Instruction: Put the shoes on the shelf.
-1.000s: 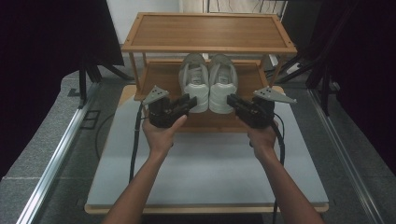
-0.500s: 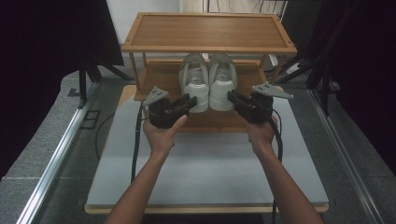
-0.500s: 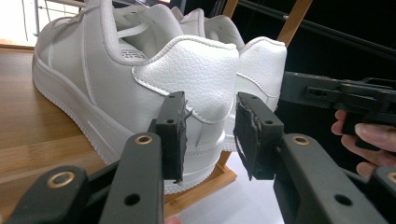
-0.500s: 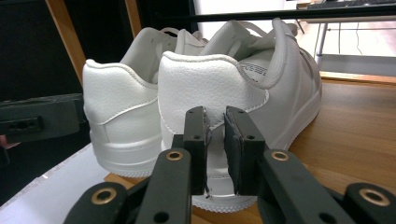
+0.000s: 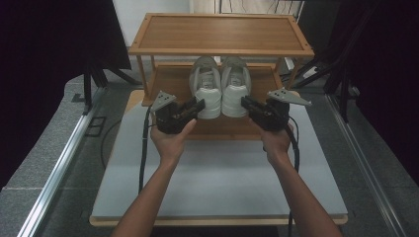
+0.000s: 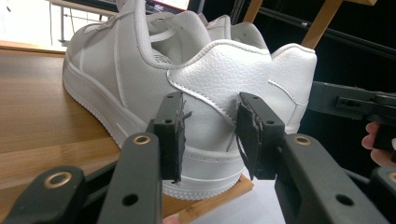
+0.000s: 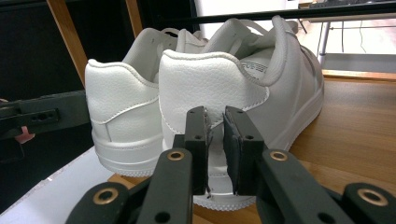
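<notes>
High view: a two-tier wooden shoe rack [image 5: 148,49] is seen standing at the far edge of a pale board [image 5: 222,173]. A pair of white sneakers is placed on the lower shelf [image 5: 170,81], near its front edge and about midway along it, heels toward the person. The left sneaker [image 5: 206,89] and the right sneaker [image 5: 235,86] are set side by side, touching or nearly so. The left gripper [image 5: 199,105] is held at the heel of the left sneaker, the right gripper [image 5: 244,102] at the heel of the right one. The top shelf is seen as bare wood.

Left gripper view: the jaws are parted, with a clear gap between the pads [image 6: 173,135]. The heel of the left sneaker [image 6: 215,79] is seen just beyond them; no pad is seen pressed on the leather, so the gripper is noted as released. Small printing is visible on the tongue lining, too small to be read. No brand mark is made out.

Right gripper view: the jaws are drawn close, a narrow slit left between the pads [image 7: 198,144]. The back of the right sneaker [image 7: 210,79] is seen behind the slit; whether leather is pinched cannot be told. Lines of print on the insole are noted, illegible.
</notes>
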